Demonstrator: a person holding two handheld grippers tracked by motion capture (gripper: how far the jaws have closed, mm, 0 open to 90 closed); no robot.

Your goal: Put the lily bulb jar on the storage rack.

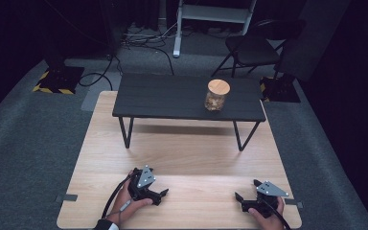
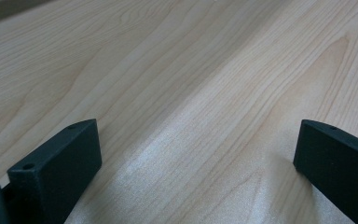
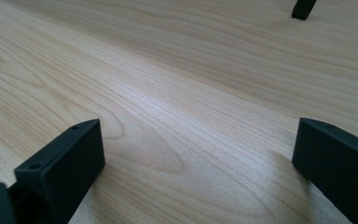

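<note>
The left tool (image 1: pixel 162 195), a black two-jaw unit topped by a grey three-cornered plate, is resting on the light wooden desk (image 1: pixel 187 158) near its front edge, held by the person's left hand (image 1: pixel 129 201), with a black cable trailing back along the forearm. Its jaws are pointing toward the right side of the desk. In the left gripper view the left tool (image 2: pixel 198 154) is standing with its jaws wide apart, and bare wood grain is lying between them; nothing is being gripped. The right tool (image 1: pixel 245 190), of the same build, is sitting near the front right corner of the desk in the person's right hand (image 1: pixel 266 211), well apart from the left tool, with its jaws pointing toward the left and slightly away from the person. In the right gripper view the right tool (image 3: pixel 198 154) is likewise standing fully open, its jaws spread over bare desk surface and clamping nothing; a black metal leg (image 3: pixel 304 8) is showing at the top edge of that view. Farther back, a small black low table with angled metal legs (image 1: pixel 172 98) is standing on the desk. A clear glass jar with a round wooden lid (image 1: pixel 217 95) is standing upright on the right part of this low table, well apart from both tools. A black folding chair (image 1: pixel 251 48) is standing on the grey carpet behind the desk.
</note>
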